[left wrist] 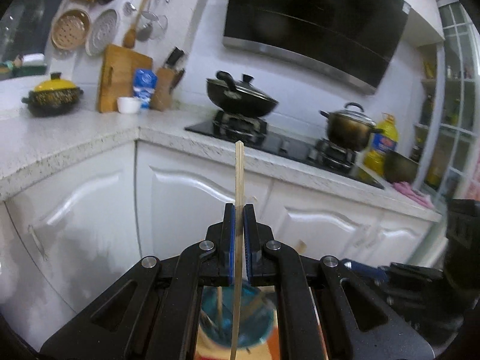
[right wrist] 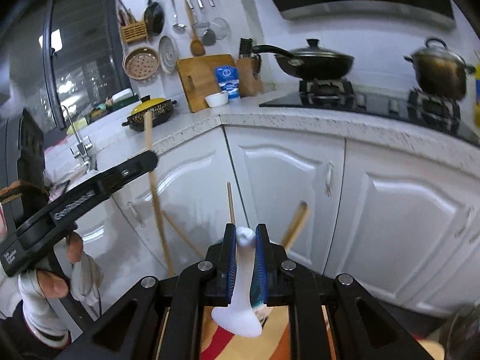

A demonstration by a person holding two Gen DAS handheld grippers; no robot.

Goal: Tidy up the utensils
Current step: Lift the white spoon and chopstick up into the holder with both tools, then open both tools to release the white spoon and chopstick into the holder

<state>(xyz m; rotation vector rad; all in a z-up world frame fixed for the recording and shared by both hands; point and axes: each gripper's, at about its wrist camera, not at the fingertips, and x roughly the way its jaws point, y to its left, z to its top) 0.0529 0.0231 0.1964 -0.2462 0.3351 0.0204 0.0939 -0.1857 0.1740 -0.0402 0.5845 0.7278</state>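
right gripper (right wrist: 245, 234) clamps white spoon (right wrist: 242, 288) | left gripper (right wrist: 150, 157) clamps chopstick (right wrist: 156, 192)

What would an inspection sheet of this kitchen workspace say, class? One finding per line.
Surface: speckled countertop above white cabinets.
Job's things: wooden chopstick upright in left gripper; white spoon in right gripper; blue cup below holding more sticks.
Clutter: yellow-lidded pot, cutting board, blue carton, white bowl.
Grippers: both shut on their utensils.
Cables: nothing seen.
Surroundings: black wok and steel pot on stove, range hood, hanging utensils.
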